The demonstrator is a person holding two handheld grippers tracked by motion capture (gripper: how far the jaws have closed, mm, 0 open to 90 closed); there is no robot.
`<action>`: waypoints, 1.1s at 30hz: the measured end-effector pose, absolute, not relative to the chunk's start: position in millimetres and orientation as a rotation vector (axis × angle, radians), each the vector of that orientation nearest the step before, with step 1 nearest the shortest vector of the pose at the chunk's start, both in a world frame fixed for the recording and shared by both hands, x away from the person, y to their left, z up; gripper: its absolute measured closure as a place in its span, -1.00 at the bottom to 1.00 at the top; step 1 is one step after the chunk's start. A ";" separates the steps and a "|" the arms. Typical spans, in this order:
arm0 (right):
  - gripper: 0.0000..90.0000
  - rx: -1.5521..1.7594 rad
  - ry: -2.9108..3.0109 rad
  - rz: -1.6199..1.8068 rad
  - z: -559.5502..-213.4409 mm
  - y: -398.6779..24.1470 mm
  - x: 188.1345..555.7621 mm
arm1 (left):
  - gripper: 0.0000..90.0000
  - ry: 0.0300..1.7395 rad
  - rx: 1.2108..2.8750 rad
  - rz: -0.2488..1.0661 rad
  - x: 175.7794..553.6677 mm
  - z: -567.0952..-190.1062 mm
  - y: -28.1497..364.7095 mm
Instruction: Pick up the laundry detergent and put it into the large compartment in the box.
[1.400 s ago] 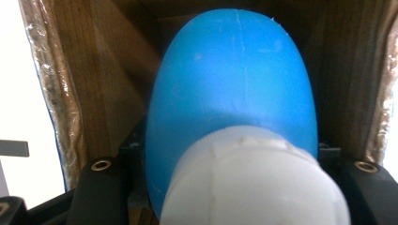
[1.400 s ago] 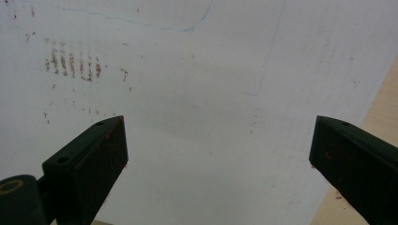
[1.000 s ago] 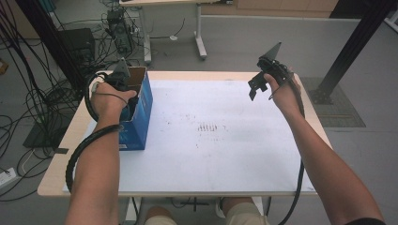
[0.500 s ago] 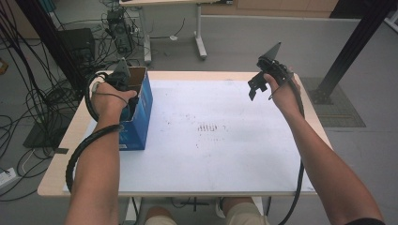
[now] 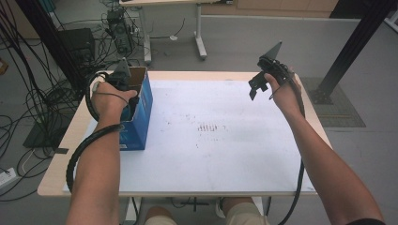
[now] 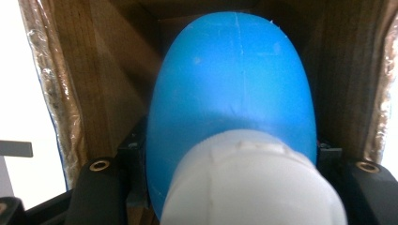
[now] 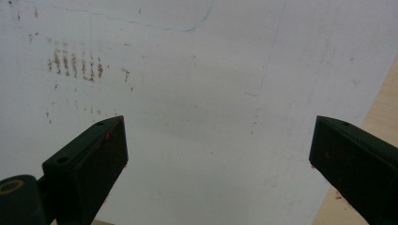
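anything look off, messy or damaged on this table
Mostly tidy. The white sheet on the table carries reddish-brown smudges near its middle, like rubbed-off residue, and similar specks mark the right gripper jaws. The blue box stands upright at the left edge, nothing spilled.

No legible text, label, brand, number or sign: the blue cardboard box at 9 o'clock carries no readable print.
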State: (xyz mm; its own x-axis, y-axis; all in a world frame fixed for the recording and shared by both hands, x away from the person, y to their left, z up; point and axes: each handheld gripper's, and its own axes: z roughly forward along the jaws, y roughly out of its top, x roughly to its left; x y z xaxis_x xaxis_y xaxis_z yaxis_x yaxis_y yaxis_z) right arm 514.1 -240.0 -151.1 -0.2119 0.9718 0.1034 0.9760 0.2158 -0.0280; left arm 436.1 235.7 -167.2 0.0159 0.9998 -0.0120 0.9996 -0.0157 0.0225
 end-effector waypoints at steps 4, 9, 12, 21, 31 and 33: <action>-0.90 -1.907 -2.371 -0.065 -151.2 -240.2 514.1 | -0.21 2.188 2.221 0.012 436.0 -167.3 235.7; -0.90 -1.917 -2.361 -0.059 -150.3 -238.9 514.3 | -0.21 2.185 2.224 0.012 436.1 -167.2 236.1; -0.90 -1.908 -2.371 -0.066 -151.0 -240.4 513.7 | -0.21 2.186 2.225 0.013 436.4 -167.0 235.6; -0.90 -1.910 -2.372 -0.066 -150.9 -240.3 513.7 | -0.21 2.181 2.225 0.016 436.2 -166.3 235.9; -0.90 -1.911 -2.372 -0.064 -150.9 -240.7 514.0 | -0.25 2.177 2.232 0.026 435.3 -165.2 235.2; -0.90 -1.912 -2.370 -0.060 -150.9 -240.8 514.3 | -0.28 2.176 2.236 0.033 435.0 -164.1 234.4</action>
State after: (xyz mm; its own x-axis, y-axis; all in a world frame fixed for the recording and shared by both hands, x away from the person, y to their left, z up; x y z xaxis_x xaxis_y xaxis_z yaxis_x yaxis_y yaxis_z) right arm 514.3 -240.8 -150.9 -0.2087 0.9729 0.0993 0.9767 0.2125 -0.0294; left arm 435.0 234.4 -164.1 0.0270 0.9996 0.0004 0.9992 -0.0270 0.0301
